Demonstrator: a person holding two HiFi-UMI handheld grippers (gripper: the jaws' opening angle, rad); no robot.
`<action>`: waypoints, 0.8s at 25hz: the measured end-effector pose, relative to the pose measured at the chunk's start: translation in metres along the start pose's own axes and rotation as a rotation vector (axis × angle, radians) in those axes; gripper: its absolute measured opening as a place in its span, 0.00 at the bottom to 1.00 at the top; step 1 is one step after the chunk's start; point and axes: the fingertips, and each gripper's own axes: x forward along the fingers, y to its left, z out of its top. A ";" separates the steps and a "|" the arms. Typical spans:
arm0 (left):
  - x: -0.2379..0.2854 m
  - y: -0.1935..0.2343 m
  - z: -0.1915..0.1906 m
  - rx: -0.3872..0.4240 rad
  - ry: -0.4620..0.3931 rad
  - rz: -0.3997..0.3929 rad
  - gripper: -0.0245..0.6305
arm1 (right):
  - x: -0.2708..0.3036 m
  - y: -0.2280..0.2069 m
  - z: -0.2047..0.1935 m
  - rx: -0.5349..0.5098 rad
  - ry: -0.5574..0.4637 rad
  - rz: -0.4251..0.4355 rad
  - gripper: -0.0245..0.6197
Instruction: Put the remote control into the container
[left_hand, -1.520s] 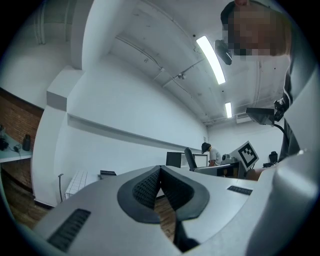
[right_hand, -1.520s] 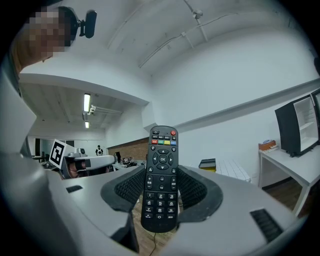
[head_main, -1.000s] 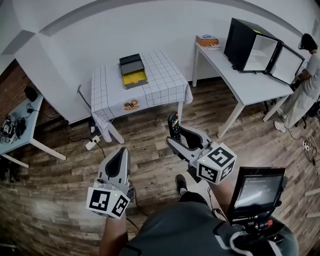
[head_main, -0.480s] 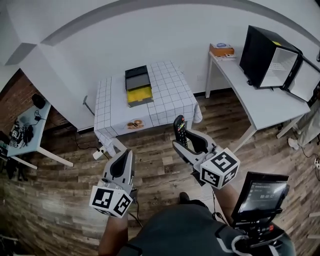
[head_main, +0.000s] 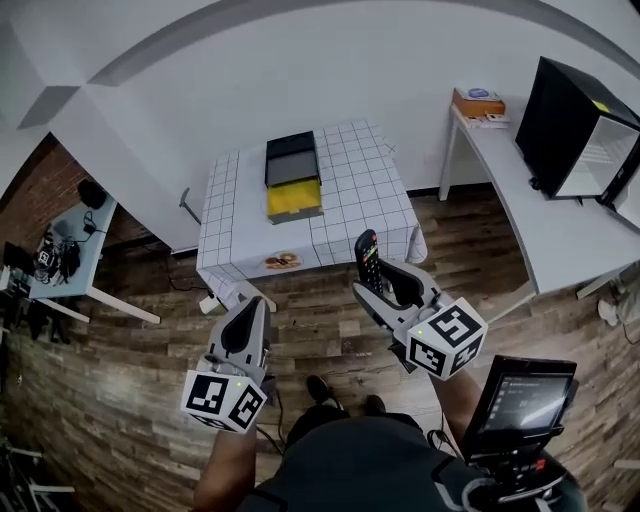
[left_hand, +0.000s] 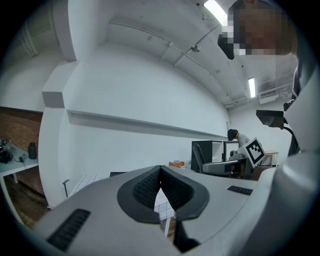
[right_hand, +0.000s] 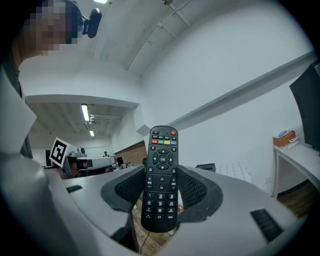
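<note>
Standing upright in the middle of the right gripper view, the remote control (right_hand: 161, 180) is a slim black bar with its button face turned to the camera. It has a red power key at its top right corner, then a row of red, green, yellow and blue keys. Below them sit a round navigation ring marked OK and a block of small white-printed keys. Its lower half sits between the ribbed black fingers (right_hand: 196, 190) of the right gripper (right_hand: 161, 192), which press on both long edges. The upper half juts clear above them.

In the head view the remote control (head_main: 368, 262) shows just right of centre, held at the tip of the right gripper (head_main: 375, 275) over the wooden floor (head_main: 130, 370). The container (head_main: 293, 200) lies well apart from it, above and left of centre. It is an open box with a black half and a yellow half, resting on a tabletop (head_main: 350, 190) under a white checked cloth.

At lower left the left gripper (head_main: 248, 310) points the same way. In its own view the left gripper (left_hand: 160, 175) has its fingers (left_hand: 142, 190) brought together, the tips touching with nothing between them
</note>
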 end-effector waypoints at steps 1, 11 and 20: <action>0.005 0.004 -0.003 -0.003 -0.001 0.001 0.05 | 0.005 -0.004 -0.002 0.005 0.001 0.000 0.36; 0.073 0.090 -0.005 -0.021 -0.021 -0.029 0.05 | 0.096 -0.042 -0.002 -0.020 0.046 -0.037 0.36; 0.135 0.189 0.016 -0.027 -0.043 -0.088 0.05 | 0.206 -0.066 0.018 -0.059 0.063 -0.083 0.36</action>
